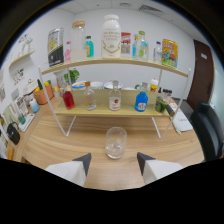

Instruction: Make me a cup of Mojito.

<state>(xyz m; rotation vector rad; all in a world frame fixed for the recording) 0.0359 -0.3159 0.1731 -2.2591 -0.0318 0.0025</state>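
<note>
The mojito looks barely begun. A clear drinking glass (116,142) stands upright on the wooden desk (60,145) in the lower middle of the frame, and as far as can be seen it holds no coloured liquid; whether there is ice or anything clear at its bottom cannot be told. The likely ingredients sit on the lower shelf (100,111) of a two-tier rack across the middle of the frame: a red bottle (68,98) at left, two clear bottles (114,97) in the middle, a blue bottle (141,99) and a dark green one (160,102) to the right. None appears to have been brought down beside the glass, so picking, pouring and mixing seem all left to do.

The hand-held gripper (113,163) is at the bottom centre, held level and pointed at the rack, its two fingers spread wide with nothing between them. The glass stands just ahead of the fingertips, centred on the gap and apart from both.
</note>
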